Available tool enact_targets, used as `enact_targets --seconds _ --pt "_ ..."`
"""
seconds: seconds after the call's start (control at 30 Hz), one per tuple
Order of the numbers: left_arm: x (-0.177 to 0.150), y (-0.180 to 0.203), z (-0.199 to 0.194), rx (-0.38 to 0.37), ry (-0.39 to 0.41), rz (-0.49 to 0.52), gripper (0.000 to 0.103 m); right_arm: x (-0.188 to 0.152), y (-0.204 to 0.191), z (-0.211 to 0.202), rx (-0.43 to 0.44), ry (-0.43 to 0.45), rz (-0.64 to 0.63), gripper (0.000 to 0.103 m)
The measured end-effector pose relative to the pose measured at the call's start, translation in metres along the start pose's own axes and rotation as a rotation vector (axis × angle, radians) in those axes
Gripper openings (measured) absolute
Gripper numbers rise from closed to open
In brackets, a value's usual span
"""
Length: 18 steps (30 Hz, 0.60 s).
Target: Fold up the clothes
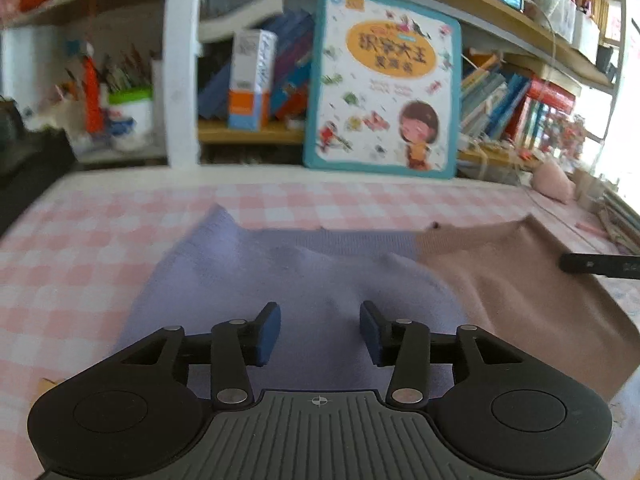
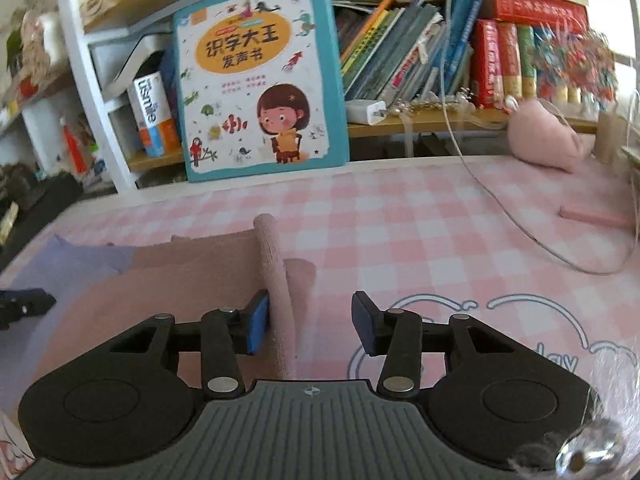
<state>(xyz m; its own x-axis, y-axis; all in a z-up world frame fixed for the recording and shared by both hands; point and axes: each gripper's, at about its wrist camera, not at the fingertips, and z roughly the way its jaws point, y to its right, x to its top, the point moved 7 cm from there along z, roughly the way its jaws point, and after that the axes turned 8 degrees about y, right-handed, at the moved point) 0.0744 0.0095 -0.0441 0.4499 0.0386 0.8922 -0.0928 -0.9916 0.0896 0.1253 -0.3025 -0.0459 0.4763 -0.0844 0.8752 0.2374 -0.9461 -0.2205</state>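
A knit garment, half lavender (image 1: 256,276) and half tan-pink (image 1: 516,276), lies flat on the pink checked table cover (image 1: 80,248). My left gripper (image 1: 320,332) is open and empty, low over the lavender half. In the right wrist view the tan-pink half (image 2: 192,276) ends in a raised rolled edge (image 2: 276,272) that stands just inside the left finger (image 2: 256,324). My right gripper (image 2: 310,326) is open around that edge, jaws apart. The lavender half (image 2: 72,260) shows at the left. The other gripper's finger tip shows at each frame's side (image 1: 600,266) (image 2: 24,304).
A children's book (image 1: 384,84) (image 2: 260,76) leans on the bookshelf behind the table. A pink plush (image 2: 548,136), a loose cable (image 2: 520,224) and a pink pencil (image 2: 596,218) lie at the right. A pen cup (image 1: 128,108) stands at the back left.
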Motion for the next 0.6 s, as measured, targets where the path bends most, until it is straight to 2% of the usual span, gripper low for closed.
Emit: enact_targets --seconds 0.07,0.17,0.27,0.4,0.5,0.6 --pt "0.003 -0.009 -0.005 0.026 0.033 -0.010 0.054 0.001 0.004 -0.001 -0.003 0.001 0.026 0.041" --pt "-0.001 -0.027 -0.002 0.062 -0.007 -0.052 0.055 -0.002 0.007 0.002 -0.024 -0.019 0.035 0.042" --pt "-0.005 -0.029 -0.001 0.055 -0.012 -0.049 0.056 0.000 0.011 -0.001 -0.034 -0.017 0.047 0.043" --pt "-0.009 -0.023 0.001 0.039 -0.006 -0.016 0.073 0.001 0.011 -0.010 -0.063 0.018 0.047 0.043" --pt "-0.012 -0.017 0.002 0.054 0.003 0.039 0.075 0.001 0.008 -0.021 -0.119 0.068 0.014 0.043" --pt "-0.014 -0.017 0.001 0.052 0.016 0.045 0.077 -0.001 -0.005 -0.031 -0.107 0.108 -0.033 0.043"
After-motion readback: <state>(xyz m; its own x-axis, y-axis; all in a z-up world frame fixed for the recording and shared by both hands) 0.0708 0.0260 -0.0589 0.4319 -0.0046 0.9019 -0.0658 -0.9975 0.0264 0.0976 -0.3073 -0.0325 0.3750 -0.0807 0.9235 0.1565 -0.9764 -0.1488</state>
